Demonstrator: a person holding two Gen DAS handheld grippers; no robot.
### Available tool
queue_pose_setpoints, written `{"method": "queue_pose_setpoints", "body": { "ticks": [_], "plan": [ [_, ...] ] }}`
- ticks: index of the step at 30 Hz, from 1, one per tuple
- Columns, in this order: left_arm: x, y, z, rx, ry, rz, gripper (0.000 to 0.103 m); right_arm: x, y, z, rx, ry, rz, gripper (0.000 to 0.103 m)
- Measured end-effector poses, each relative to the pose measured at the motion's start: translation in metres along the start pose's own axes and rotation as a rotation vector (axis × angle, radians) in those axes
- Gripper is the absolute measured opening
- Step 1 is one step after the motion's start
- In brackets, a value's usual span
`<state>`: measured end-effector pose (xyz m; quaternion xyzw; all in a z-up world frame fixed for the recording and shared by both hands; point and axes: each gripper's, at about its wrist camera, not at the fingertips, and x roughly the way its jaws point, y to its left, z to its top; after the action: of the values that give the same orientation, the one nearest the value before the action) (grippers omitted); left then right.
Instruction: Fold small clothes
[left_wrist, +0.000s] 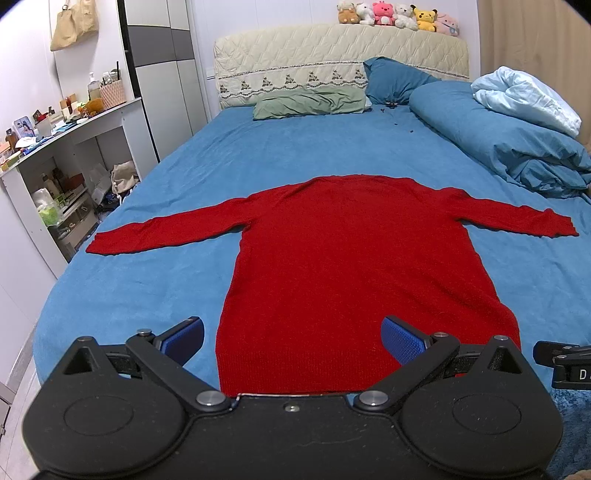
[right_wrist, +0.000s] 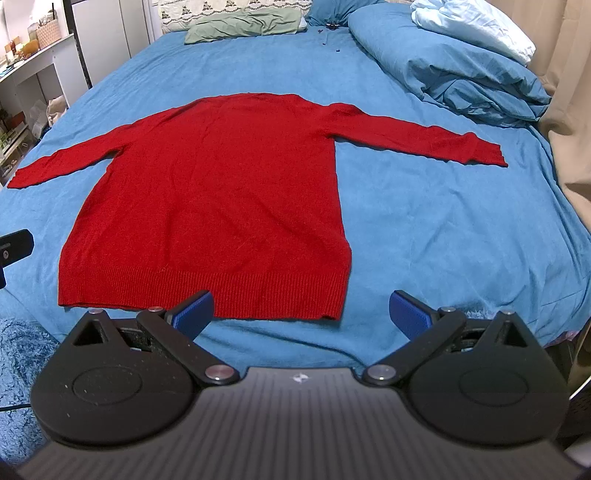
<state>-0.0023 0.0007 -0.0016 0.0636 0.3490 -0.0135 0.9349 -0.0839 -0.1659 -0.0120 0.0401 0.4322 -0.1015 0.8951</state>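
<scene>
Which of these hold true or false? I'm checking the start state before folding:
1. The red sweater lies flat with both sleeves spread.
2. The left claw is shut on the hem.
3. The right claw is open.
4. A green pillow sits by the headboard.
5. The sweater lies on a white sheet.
1. True. The red sweater lies flat on the bed, sleeves out to both sides.
2. False. The left claw is open above the hem, holding nothing.
3. True. The right claw is open, near the hem's corner.
4. True. The green pillow lies below the headboard.
5. False. The sweater lies on a blue sheet.
</scene>
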Motion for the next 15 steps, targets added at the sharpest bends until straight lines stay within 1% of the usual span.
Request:
{"method": "queue_pose_setpoints", "body": {
  "ticks": [15],
  "plan": [
    [-0.0023, -0.0019, 0.0027, -0.002, 0.001, -0.002, 0.103, -0.0021, 0.0004, 0.0024, -0.003, -0.008, -0.004, 0.103]
  ]
}}
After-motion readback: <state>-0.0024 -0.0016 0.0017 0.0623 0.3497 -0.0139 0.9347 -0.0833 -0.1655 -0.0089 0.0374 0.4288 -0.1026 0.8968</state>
